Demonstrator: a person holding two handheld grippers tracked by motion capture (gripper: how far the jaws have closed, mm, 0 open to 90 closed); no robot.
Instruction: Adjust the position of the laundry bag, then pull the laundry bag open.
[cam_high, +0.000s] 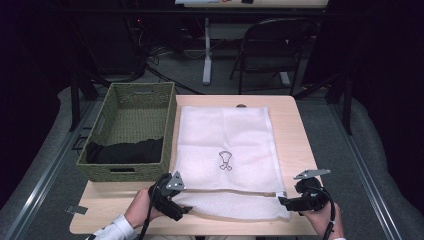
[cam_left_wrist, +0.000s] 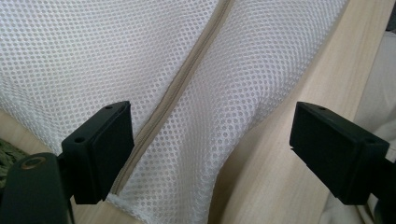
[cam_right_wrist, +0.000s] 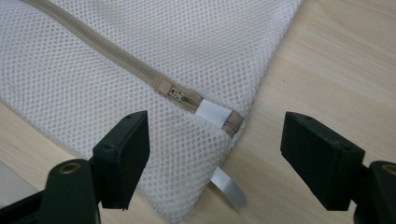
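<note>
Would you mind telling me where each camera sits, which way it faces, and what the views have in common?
High view: above the person's side, looking forward and down on the table, basket and mesh bag; forearms and both grippers show.
Left gripper view: on the left gripper, looking along its open jaws at the bag's zipper.
Right gripper view: on the right gripper, facing the zipper's end with the slider.
Shared: all show the mesh bag on the table.

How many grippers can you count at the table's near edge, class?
2. The left gripper is at the mesh bag's near-left corner; the right gripper is at its near-right corner, by the zipper end.
</note>
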